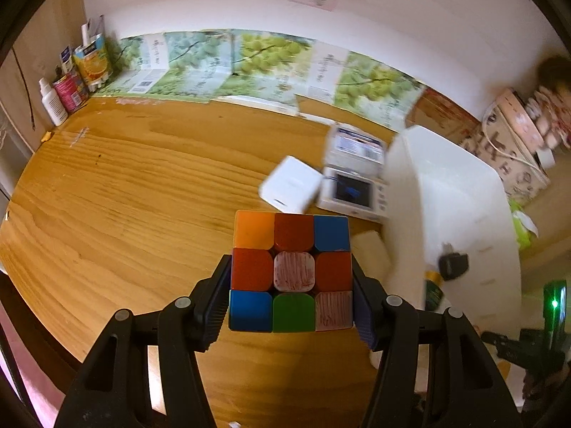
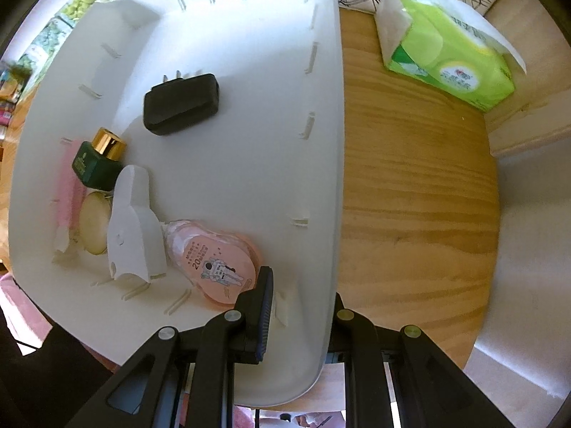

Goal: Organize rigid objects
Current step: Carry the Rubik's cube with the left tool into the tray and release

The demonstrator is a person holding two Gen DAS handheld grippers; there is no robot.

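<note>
1. The puzzle cube sat up off the wooden table, squeezed tight between my left gripper fingers, one on each side so it could not slip.
2. I think I held it high to carry it to the white bin on the right.
3. My right gripper pinched the bin's wall, one finger inside and one outside, to keep the bin from sliding.
4. Inside lay a black plug, a green bottle and a pink case.
5. A white box waited on the table.
</note>
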